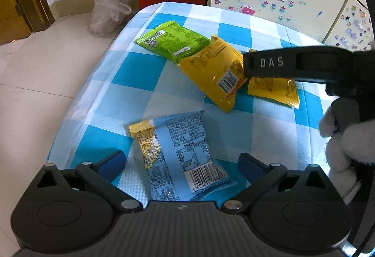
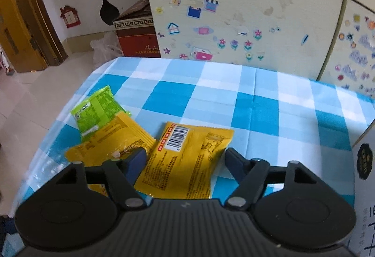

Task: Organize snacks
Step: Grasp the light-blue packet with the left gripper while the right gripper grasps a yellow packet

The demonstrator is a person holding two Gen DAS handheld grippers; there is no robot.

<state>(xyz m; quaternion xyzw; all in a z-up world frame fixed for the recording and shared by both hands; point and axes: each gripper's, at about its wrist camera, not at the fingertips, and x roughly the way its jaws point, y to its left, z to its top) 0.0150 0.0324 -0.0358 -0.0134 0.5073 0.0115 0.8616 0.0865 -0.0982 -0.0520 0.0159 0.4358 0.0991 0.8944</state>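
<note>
Blue packet [image 1: 180, 158] between spread left fingers [image 1: 112, 163], table edge [image 1: 77, 111] near.

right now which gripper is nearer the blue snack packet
Left. The left gripper sits right over the blue snack packet, open jaws straddling it. The right gripper is farther back over a yellow packet.
</note>
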